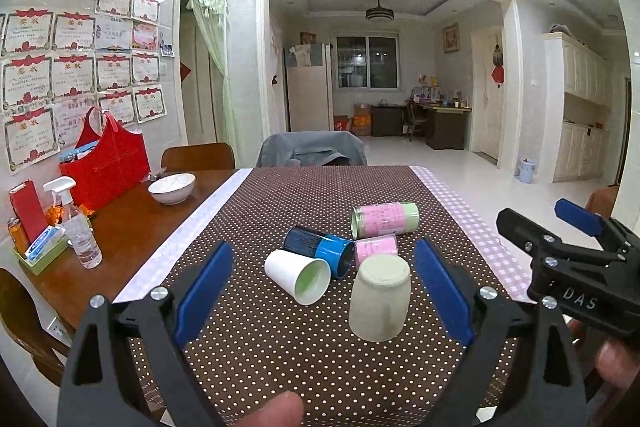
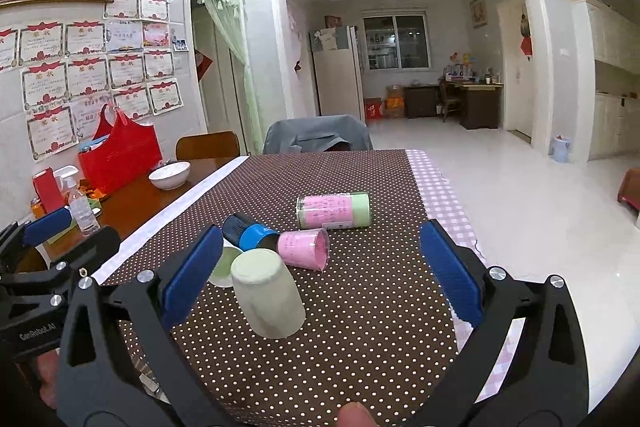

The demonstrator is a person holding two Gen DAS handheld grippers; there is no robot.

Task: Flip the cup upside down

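Observation:
A pale green cup [image 1: 379, 297] stands upside down on the brown dotted tablecloth [image 1: 280, 347]; it also shows in the right wrist view [image 2: 267, 297]. A white cup [image 1: 299, 279] with a green inside lies on its side to its left, partly hidden in the right wrist view [image 2: 222, 267]. Behind lie a blue cup [image 1: 320, 249], a pink cup [image 2: 305, 249] and a pink-green can [image 2: 334, 211]. My left gripper [image 1: 322, 287] is open and empty around the cups. My right gripper [image 2: 320, 275] is open and empty, the upturned cup near its left finger.
A white bowl [image 1: 172, 188], a red bag [image 1: 106, 163], a spray bottle [image 1: 78, 227] and a tray of small things stand on the bare wood at the left. Chairs stand at the table's far end. The table's right edge [image 2: 460, 227] drops to the floor.

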